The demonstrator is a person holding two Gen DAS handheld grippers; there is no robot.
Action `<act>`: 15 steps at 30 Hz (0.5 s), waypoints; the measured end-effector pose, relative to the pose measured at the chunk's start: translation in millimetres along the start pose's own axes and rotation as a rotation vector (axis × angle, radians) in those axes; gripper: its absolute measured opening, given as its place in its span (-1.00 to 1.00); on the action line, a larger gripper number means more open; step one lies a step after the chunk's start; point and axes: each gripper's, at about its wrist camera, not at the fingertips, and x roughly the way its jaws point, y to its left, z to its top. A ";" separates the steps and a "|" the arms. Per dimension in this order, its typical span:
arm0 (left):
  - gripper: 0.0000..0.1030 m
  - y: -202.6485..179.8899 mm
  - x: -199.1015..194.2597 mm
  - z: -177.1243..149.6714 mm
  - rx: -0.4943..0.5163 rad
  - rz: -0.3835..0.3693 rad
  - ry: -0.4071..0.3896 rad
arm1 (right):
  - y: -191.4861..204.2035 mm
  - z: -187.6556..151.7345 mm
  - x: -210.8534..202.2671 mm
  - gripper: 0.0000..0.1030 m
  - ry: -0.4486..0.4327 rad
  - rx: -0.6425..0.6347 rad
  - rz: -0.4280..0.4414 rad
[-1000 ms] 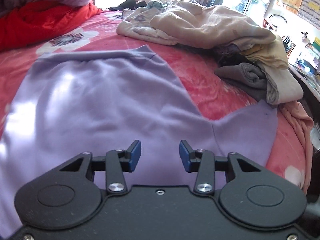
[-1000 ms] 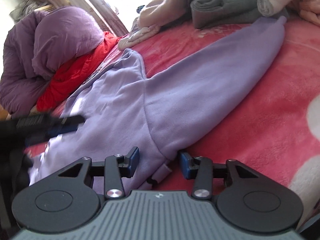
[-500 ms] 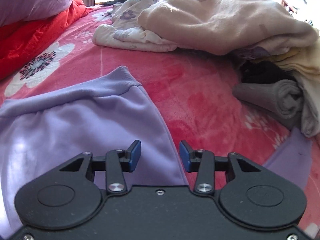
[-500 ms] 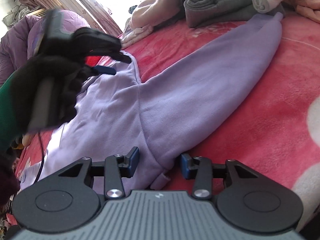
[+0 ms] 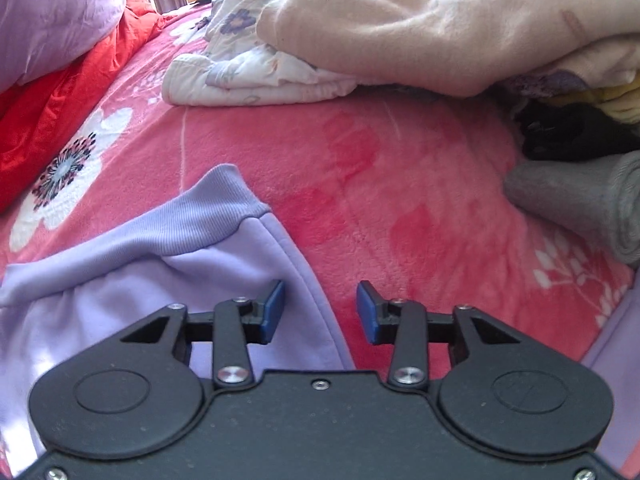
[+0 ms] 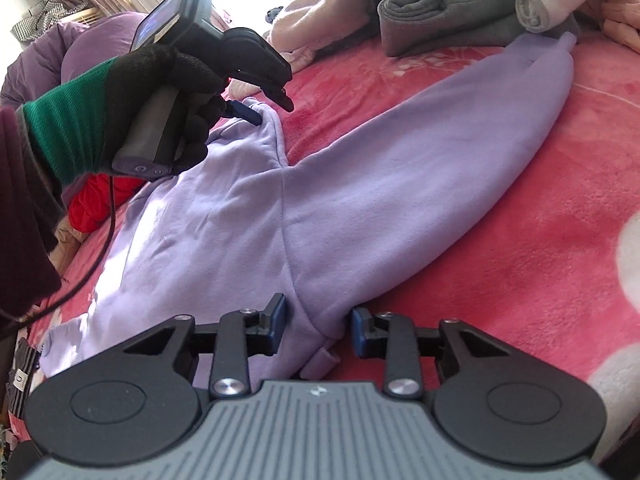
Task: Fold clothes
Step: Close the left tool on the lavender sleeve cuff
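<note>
Left wrist: our left gripper [image 5: 320,312] is closing, pads apart, over the side seam of the lilac sweatshirt [image 5: 120,280] lying flat on the pink blanket [image 5: 400,200]; right wrist: our right gripper [image 6: 318,330] is closing around the sweatshirt's [image 6: 320,200] shoulder fold, pads not yet pressing, gloved hand [image 6: 168,92] at the hem.

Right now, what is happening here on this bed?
A person is folding a lilac sweatshirt spread on a pink blanket, with a gripper in each hand. The left gripper is at the ribbed hem corner, the right gripper at the shoulder near the sleeve. Both are closing over fabric edges, not yet clamped. Unfolded clothes wait behind.
</note>
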 end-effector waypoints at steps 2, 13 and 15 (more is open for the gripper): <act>-0.55 1.1 3.6 0.8 0.009 0.016 0.006 | 2.0 -1.2 0.1 -0.37 -0.005 -0.016 -0.016; -0.84 49.9 -20.0 -5.9 -0.091 -0.108 -0.055 | 23.0 -5.2 -15.6 -0.52 -0.100 -0.197 -0.061; -0.84 60.8 -25.4 -8.7 -0.115 -0.137 -0.075 | 27.8 -7.0 -18.8 -0.54 -0.124 -0.244 -0.066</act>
